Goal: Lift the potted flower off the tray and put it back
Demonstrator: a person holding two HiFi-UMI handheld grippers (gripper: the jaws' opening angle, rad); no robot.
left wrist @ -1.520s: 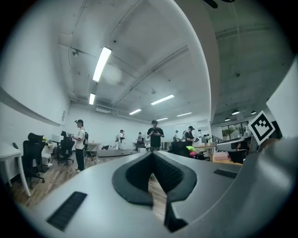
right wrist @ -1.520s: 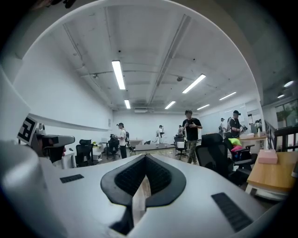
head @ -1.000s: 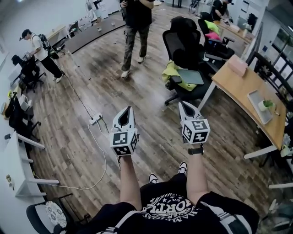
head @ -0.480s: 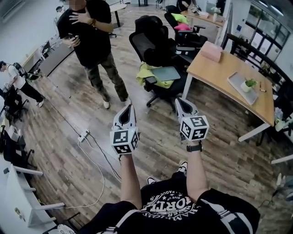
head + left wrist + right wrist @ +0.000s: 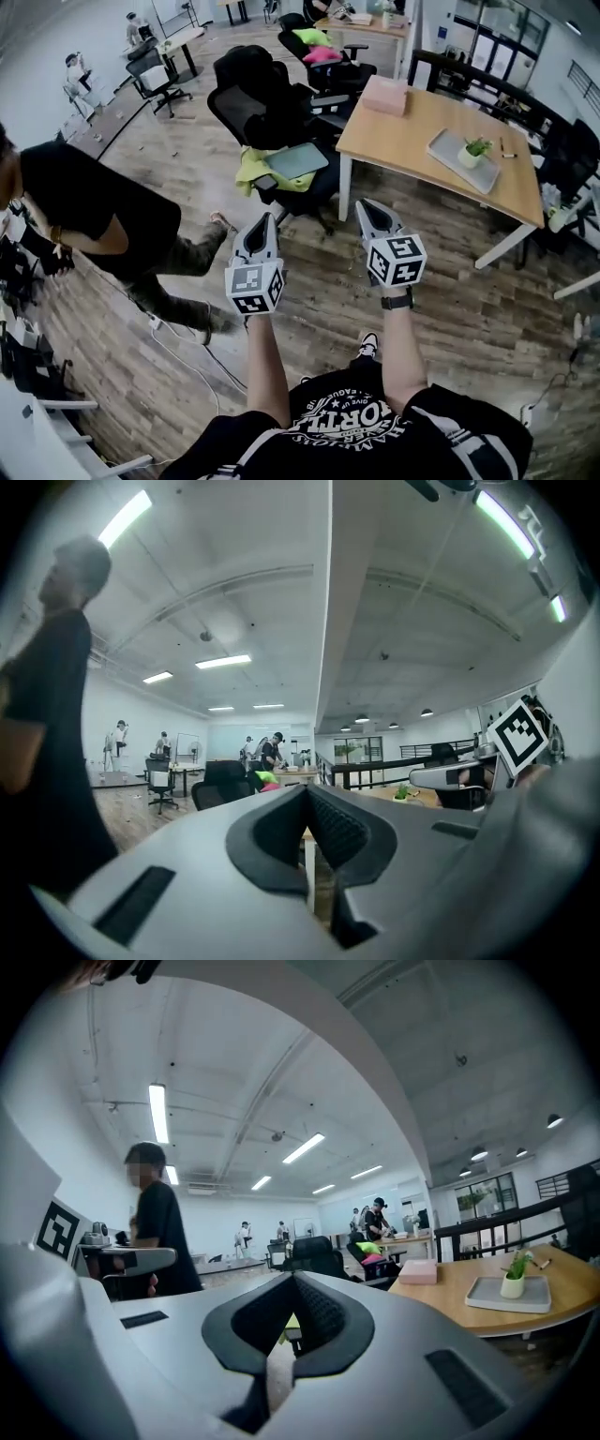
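Left gripper (image 5: 262,221) and right gripper (image 5: 367,208) are hovering pressed together, empty: flower (image 5: 472,153) is sitting on tray (image 5: 446,149) on table (image 5: 403,141), well apart.

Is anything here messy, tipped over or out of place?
Nothing is spilled or tipped: the small green plant in a white pot stands upright on the grey tray on the wooden desk. Only the black office chair looks untidy, with a crumpled yellow-green garment and a flat grey slab on its seat.
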